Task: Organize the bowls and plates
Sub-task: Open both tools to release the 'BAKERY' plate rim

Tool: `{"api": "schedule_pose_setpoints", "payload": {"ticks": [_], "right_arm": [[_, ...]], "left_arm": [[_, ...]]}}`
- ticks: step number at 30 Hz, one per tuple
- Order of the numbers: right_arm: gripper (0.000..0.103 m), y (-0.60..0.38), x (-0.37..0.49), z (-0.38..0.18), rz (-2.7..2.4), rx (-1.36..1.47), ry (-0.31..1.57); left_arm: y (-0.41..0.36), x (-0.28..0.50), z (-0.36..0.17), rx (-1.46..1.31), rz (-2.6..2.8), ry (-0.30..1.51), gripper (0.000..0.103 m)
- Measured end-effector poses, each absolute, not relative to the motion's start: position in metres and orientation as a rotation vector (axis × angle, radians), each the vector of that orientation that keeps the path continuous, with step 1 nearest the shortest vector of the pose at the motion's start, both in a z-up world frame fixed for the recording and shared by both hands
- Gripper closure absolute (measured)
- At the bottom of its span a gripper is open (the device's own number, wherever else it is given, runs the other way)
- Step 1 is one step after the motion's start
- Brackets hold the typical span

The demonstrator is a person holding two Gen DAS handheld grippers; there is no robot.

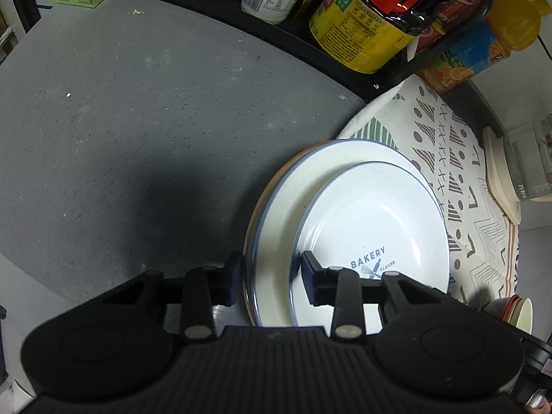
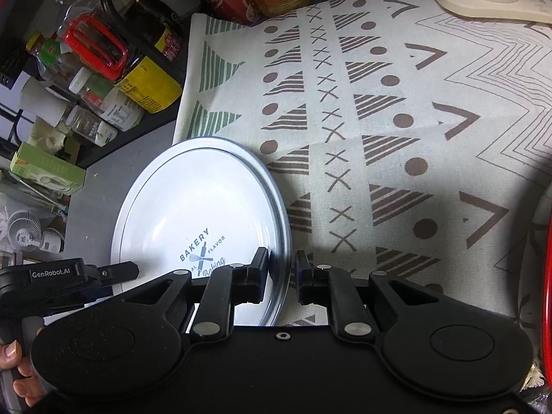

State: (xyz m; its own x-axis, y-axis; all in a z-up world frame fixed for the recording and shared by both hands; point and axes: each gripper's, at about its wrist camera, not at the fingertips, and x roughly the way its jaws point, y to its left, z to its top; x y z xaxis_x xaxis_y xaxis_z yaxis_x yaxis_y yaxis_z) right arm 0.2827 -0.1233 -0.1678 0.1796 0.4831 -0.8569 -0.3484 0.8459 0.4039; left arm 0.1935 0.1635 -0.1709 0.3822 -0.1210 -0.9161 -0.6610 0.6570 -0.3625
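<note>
Plates are already stacking: smaller Bakery plate [image 1: 372,227] is sitting in the larger white plate [image 1: 310,179], lower centre-right of the left wrist view, half on the grey counter [image 1: 138,120], half on the patterned cloth [image 1: 448,158]. An orange rim is peeking under the left edge, so maybe a third plate beneath; cannot tell. Nested bowls [image 1: 517,310] are waiting at the right edge, well apart from the stack. Judging the task roughly mid-way: plates gathered, bowls left.

Left gripper [image 1: 272,277] is pointing steeply down, jaws fairly narrow and straddling the stack's left rims; pads look apart from the rim, not gripping.

Right gripper [image 2: 281,276] is also pointing steeply down, lower centre of its view, jaws narrow around the stack's right rim; whether they are pinching it, cannot tell. A hand [image 2: 17,372] is holding the left gripper's handle at lower left.
</note>
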Motion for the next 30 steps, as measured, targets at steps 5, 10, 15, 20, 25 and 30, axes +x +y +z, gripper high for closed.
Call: {"api": "schedule_pose_setpoints", "payload": {"ticks": [5,10,15,20,25,30], "right_arm": [[0.085,-0.121,0.282,-0.168,0.594,0.124,1.264],[0.084,-0.120,0.282,-0.169,0.590,0.124,1.263],[0.081,-0.118,0.281,-0.169,0.574,0.118,1.262],[0.059,-0.114,0.275,-0.161,0.587,0.096,1.231],[0.046,-0.116,0.270,-0.150,0.573,0.093,1.191],[0.036,-0.118,0.259,-0.138,0.566,0.082,1.157]], "left_arm": [[0.165,0.192,-0.171,-0.828,0.398,1.142,0.072],[0.166,0.189,-0.171,-0.837,0.393,1.134,0.073],[0.168,0.188,-0.171,-0.849,0.388,1.136,0.073],[0.167,0.192,-0.170,-0.827,0.387,1.183,0.069],[0.164,0.190,-0.164,-0.789,0.379,1.190,0.045],[0.160,0.188,-0.153,-0.732,0.371,1.172,0.025]]}}
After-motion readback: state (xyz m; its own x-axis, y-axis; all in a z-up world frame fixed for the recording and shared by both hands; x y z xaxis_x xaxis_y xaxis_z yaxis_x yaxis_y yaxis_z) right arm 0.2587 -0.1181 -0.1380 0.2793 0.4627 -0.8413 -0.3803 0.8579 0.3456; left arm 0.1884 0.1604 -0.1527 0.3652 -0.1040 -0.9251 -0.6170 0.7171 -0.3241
